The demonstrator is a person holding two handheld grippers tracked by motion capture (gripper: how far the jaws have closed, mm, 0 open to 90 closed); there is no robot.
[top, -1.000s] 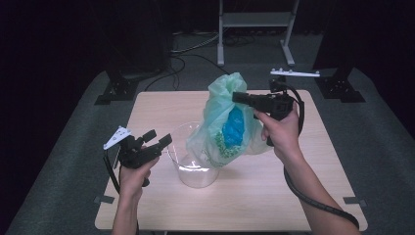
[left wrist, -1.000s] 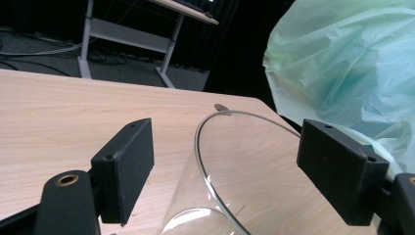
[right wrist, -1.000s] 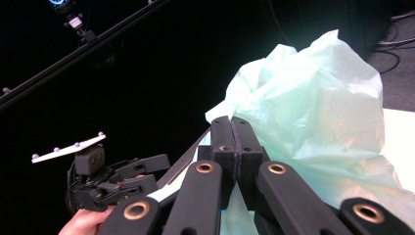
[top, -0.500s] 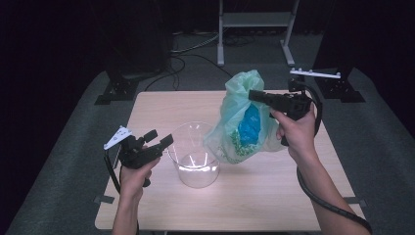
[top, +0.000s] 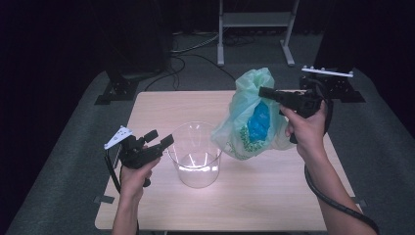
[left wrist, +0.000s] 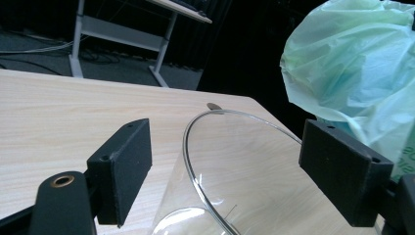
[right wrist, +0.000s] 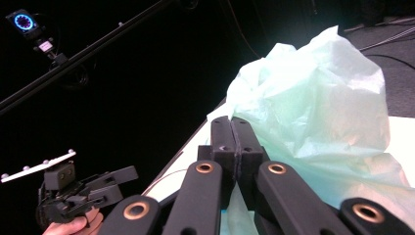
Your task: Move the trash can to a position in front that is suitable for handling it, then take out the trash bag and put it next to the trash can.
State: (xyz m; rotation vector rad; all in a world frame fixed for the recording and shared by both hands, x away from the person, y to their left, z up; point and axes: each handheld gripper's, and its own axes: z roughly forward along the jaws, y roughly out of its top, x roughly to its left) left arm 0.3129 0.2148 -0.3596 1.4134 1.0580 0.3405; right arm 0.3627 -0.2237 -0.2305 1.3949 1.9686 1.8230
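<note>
Here, at the lower left of the high view, the left gripper (top: 155,143) is held low over the wooden table (top: 274,196), its jaws spread wide and empty, pointed toward the clear glass bowl (top: 195,156) just to its right. In the left gripper view the two black pads (left wrist: 125,166) are seen standing either side of the bowl's near rim (left wrist: 230,147), apart from the glass, so nothing is gripped there. The bowl stands upright near the middle of the table and appears empty, though reflections make its bottom hard to read. Farther right and higher in the high view, a pale green plastic bag (top: 252,117) with something blue inside is hung in the air, its lower end near the table's right part and just beside the bowl's far right rim. Its upper edge is pinched in the right gripper (top: 264,92), whose jaws are seen pressed together on the film in the right gripper view (right wrist: 231,142). The bag's long axis runs roughly upright, slightly tilted. The bag lies up and to the right of the bowl, so the right hand (top: 306,129) is judged the nearer one for any move of the bag, while the left is placed to steady the bowl.
</note>
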